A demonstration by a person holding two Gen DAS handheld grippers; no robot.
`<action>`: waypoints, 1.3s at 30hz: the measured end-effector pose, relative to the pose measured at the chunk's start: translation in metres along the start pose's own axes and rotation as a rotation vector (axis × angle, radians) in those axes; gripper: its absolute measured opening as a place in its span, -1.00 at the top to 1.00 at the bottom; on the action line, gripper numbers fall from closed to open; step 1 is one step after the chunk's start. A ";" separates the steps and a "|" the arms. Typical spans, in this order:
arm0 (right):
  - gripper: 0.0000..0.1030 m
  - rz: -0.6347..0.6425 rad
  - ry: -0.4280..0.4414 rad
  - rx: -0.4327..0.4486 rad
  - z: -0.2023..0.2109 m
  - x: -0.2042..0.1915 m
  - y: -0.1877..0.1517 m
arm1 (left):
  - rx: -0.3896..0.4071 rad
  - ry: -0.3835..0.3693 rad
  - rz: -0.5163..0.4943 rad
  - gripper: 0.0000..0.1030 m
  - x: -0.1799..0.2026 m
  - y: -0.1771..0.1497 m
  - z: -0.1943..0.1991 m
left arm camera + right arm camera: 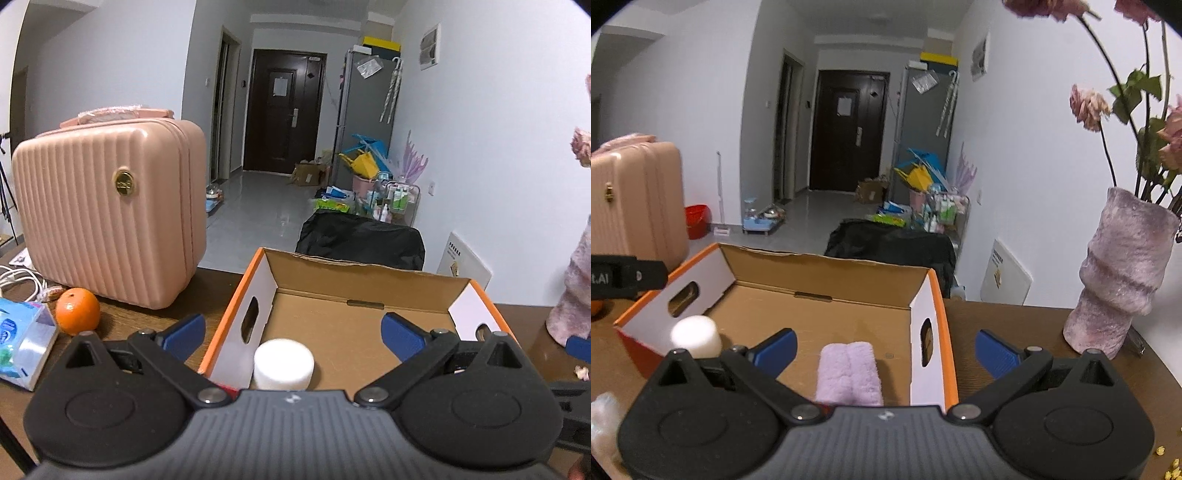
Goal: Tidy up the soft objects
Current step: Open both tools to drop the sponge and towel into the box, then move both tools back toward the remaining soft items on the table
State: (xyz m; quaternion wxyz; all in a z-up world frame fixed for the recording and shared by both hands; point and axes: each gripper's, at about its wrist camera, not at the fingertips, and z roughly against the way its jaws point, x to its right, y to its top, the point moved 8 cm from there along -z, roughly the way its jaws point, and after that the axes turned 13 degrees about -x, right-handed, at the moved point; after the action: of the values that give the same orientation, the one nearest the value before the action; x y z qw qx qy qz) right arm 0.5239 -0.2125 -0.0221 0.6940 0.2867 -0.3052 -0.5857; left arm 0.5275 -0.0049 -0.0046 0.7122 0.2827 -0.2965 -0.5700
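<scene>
Lilac towel (849, 373): right wrist only.

An open cardboard box (827, 314) with orange outer walls and oval handle holes sits on the counter. Inside, a white foam cylinder (696, 336) stands upright in the near left corner, while a folded lilac towel (847, 373) lies flat on the floor near the right wall.

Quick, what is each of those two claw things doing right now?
Left gripper: jaws open, holding nothing.
Right gripper: jaws wide open, holding nothing.
</scene>
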 end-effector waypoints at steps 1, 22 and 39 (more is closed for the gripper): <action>-1.00 0.003 0.001 0.009 0.005 0.000 -0.002 | 0.004 0.000 -0.005 -1.00 -0.001 -0.003 0.004; -1.00 0.005 0.058 0.114 0.095 -0.014 -0.067 | 0.125 -0.050 -0.124 -1.00 -0.015 -0.067 0.091; -1.00 0.035 0.064 0.132 0.157 -0.037 -0.134 | 0.142 -0.079 -0.177 -1.00 -0.031 -0.127 0.148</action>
State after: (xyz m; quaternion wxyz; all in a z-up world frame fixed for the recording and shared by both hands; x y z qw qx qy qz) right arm 0.3147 -0.2027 -0.0242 0.6930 0.3452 -0.3259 -0.5425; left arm 0.3307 -0.0084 -0.0034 0.6250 0.3348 -0.3382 -0.6188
